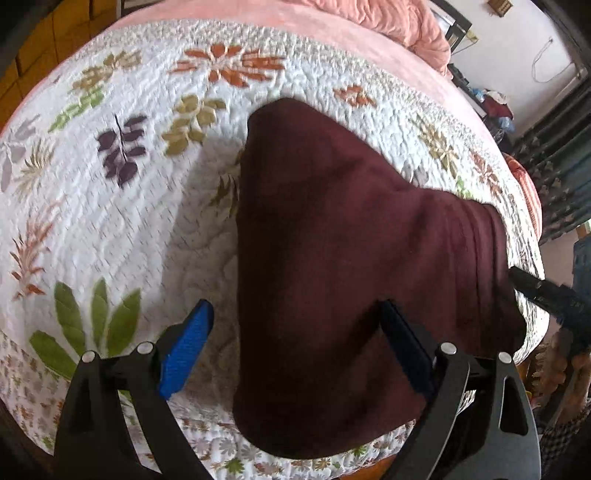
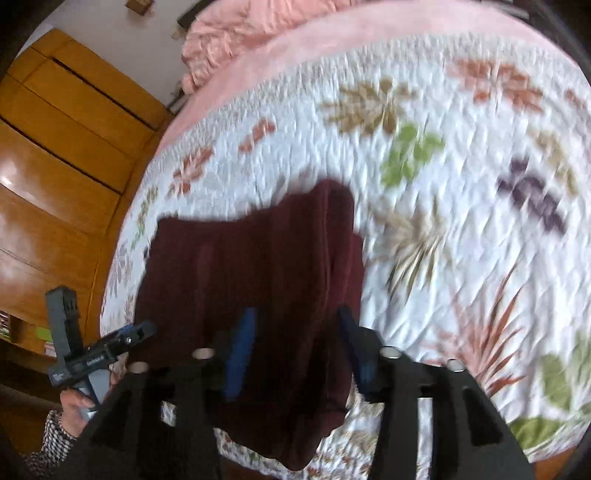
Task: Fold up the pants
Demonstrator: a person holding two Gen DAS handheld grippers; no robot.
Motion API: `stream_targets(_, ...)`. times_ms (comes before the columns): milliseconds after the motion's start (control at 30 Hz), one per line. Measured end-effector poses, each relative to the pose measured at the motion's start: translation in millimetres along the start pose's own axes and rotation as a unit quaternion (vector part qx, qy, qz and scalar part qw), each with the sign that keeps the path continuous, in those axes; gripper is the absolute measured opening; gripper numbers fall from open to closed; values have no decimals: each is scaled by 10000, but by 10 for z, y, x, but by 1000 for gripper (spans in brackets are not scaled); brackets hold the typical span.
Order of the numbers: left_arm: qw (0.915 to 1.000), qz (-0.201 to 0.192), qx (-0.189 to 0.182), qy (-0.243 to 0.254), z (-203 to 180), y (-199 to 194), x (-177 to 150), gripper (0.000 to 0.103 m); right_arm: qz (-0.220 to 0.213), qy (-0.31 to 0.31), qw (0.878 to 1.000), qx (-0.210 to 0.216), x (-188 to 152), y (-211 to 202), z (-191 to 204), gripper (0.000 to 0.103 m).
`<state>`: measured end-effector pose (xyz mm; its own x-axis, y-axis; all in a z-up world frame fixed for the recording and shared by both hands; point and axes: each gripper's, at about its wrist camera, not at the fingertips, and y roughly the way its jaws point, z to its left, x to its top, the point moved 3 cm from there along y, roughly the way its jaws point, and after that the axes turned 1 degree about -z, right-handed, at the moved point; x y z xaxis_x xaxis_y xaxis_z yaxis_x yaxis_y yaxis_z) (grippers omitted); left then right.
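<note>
A white quilted bedspread (image 1: 155, 229) printed with orange, green, olive and purple leaves and flowers is spread over most of both views, with a pink blanket (image 1: 332, 33) bunched beyond it towards twelve o'clock. In the right wrist view a wooden wardrobe (image 2: 62, 158) is seen at nine o'clock. The maroon pants (image 1: 332, 240), folded into a thick stack of layers, are laid on the bedspread at its near edge, filling the centre of the left wrist view down to six o'clock; one end is draped over the bed's edge. The left gripper (image 1: 295, 343) is pointed steeply down over the pants with its jaws spread wide: the blue pad at seven o'clock is clear of the cloth above the bedspread, while the pad at five o'clock lies against the cloth and is partly hidden by it, so nothing is clamped. The right gripper (image 2: 295, 343) is held at six o'clock in its own view, its fingers part-way apart with the cloth between them; through the blur, pressure of the pads on it cannot be made out.
</note>
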<state>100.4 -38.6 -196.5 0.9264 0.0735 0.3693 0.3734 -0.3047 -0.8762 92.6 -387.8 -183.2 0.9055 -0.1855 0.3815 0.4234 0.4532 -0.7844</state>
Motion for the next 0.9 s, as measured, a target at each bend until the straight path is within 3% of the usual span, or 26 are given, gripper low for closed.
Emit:
stream_targets(133,9998,-22,-81,-195,30,-32,121,91,-176,208,9994,223,308,-15,-54,59)
stream_targets(233,9997,4,-15,-234,33,16,163,91,86,300,9993,205,503,221,-103,55)
stream_targets(267,9997,13,6,-225,26,38,167,91,209,323,9990,210,541,327,-117,49)
stream_targets(333,9998,71,44,-207,17,97,162,91,360,305,9985,265,568,468,-107,16)
stream_targets(433,9997,123,86,-218,30,158,144,91,151,110,9991,381,611,431,18,8)
stream_targets(567,9997,103,28,-232,10,194,130,91,-19,152,9999,-53,671,351,-40,4)
stream_targets(633,9998,124,116,-136,-28,235,122,91,215,237,9988,-359,617,510,-178,5)
stream_targets(767,9997,149,154,-92,-46,249,109,91,148,290,9993,-162,519,551,-222,6)
stream_targets(833,9997,154,170,-77,-39,218,107,91,11,362,9993,22,500,440,-206,19)
stream_targets(900,9998,152,145,-51,-34,131,93,91,-93,393,9991,151,432,252,-188,24)
